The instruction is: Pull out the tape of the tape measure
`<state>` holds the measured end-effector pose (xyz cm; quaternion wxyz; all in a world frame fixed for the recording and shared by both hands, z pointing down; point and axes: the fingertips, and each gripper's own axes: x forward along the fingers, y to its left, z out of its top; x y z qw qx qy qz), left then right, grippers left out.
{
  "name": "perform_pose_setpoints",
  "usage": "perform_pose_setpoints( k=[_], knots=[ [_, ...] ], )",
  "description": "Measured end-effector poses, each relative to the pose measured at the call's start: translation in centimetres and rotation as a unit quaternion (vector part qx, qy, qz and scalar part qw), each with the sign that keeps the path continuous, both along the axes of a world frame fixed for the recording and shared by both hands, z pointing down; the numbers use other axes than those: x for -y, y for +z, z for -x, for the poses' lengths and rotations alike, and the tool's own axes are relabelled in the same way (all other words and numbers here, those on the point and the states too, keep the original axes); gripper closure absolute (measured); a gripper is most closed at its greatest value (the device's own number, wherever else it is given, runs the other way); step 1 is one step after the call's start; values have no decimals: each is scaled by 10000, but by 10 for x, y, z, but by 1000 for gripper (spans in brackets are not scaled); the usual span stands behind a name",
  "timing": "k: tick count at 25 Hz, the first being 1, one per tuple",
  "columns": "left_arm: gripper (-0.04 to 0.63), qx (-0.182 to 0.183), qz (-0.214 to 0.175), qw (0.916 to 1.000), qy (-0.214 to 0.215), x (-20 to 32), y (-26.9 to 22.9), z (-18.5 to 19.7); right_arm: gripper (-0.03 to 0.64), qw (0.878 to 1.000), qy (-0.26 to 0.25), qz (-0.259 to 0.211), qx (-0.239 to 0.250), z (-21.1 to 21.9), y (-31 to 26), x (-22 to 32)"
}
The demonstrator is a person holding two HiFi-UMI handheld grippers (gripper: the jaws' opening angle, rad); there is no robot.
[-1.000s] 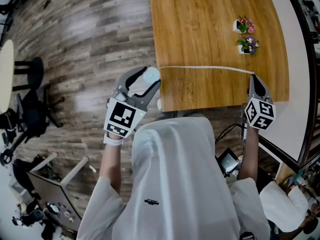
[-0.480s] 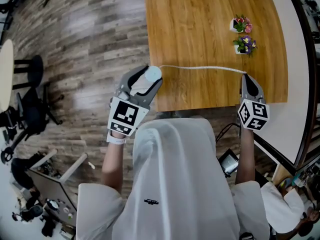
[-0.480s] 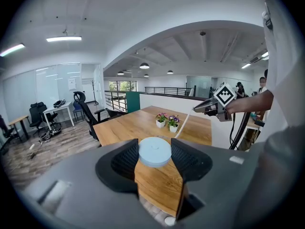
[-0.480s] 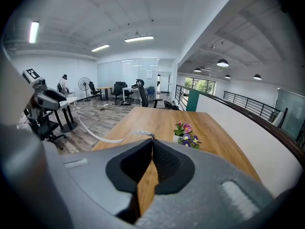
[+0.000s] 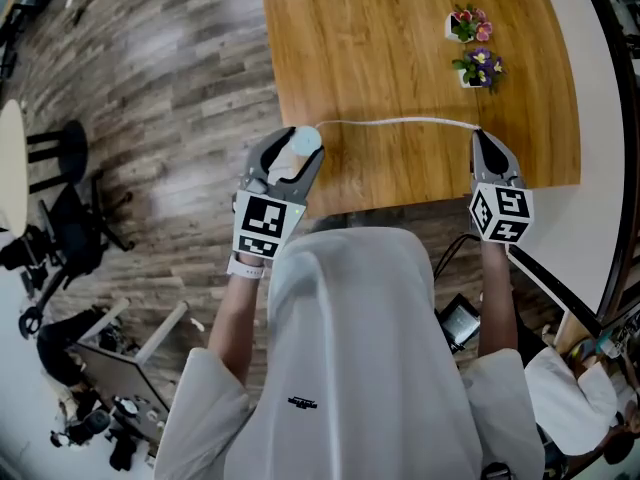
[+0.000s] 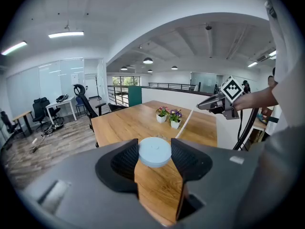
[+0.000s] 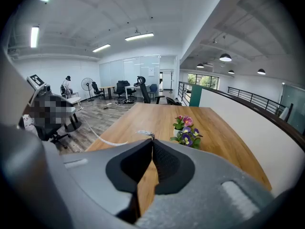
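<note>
The tape measure's round pale-blue case (image 5: 303, 142) sits clamped between the jaws of the left gripper (image 6: 155, 147), above the near left corner of the wooden desk (image 5: 380, 28). Its white tape (image 5: 400, 121) is drawn out in a slight arch across the desk's near part to the right gripper (image 5: 478, 136), whose jaws are pinched together on the tape's end. Two small flower pots (image 5: 470, 46) stand on the desk beyond the tape, well apart from it.

Markings on tape (image 5: 400, 120) illegibly small.
</note>
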<state>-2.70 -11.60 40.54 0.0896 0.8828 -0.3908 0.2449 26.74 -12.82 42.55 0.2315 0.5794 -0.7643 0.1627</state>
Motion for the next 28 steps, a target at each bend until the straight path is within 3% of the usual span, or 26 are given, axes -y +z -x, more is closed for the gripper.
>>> perform_pose_setpoints(
  k=[15, 28],
  knots=[
    [359, 207, 501, 9985, 33, 0, 83, -43, 609, 9990, -79, 440, 95, -1, 61, -9],
    [359, 295, 883, 9954, -227, 21, 151, -45, 609, 9977, -144, 657, -106, -10, 107, 2]
  ],
)
